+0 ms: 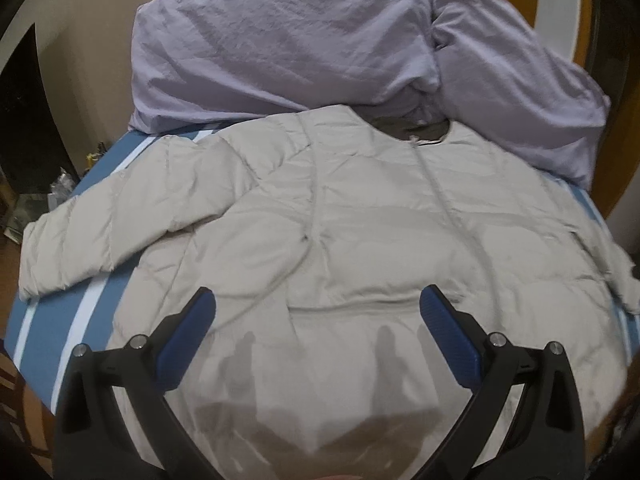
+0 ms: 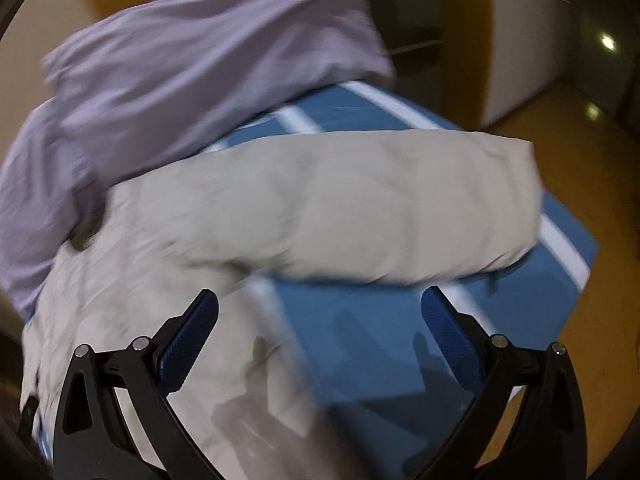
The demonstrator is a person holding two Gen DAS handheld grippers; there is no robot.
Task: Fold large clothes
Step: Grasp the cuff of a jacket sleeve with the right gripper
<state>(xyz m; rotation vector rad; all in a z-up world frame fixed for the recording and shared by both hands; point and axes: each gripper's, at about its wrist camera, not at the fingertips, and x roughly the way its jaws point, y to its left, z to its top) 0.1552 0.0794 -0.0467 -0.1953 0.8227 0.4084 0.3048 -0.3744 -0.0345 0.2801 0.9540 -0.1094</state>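
I have the jacket (image 1: 360, 216) spread flat on the bed (image 1: 56, 328), a pale beige puffer lying front up, its collar at the far end against the lilac duvet (image 1: 280, 40) and its hem at the near edge under my left gripper (image 1: 318, 300). That gripper hangs above the hem with its jaws spread wide and nothing between the blue pads (image 1: 192, 332); their shadows fall on the cloth just below. One sleeve (image 1: 88, 240) runs out to the left across the blue sheet with its white stripes, and the end of it lies near the left edge of the bed. At the neck I see the dark lining (image 1: 412, 128) and a small pale tag, but it is too small and soft for me to read any brand or writing. A lilac pillow (image 1: 520, 92) sits at the far right beside the duvet. Through the right wrist view, which is blurred, my right gripper (image 2: 320, 300) is also wide open and empty, hovering over bare blue sheet just right of the jacket's body. The other sleeve (image 2: 400, 208) stretches away to the right in front of it, its cuff close to the corner of the bed, with orange-brown floor (image 2: 568, 320) beyond. I find no legible print anywhere in either view.
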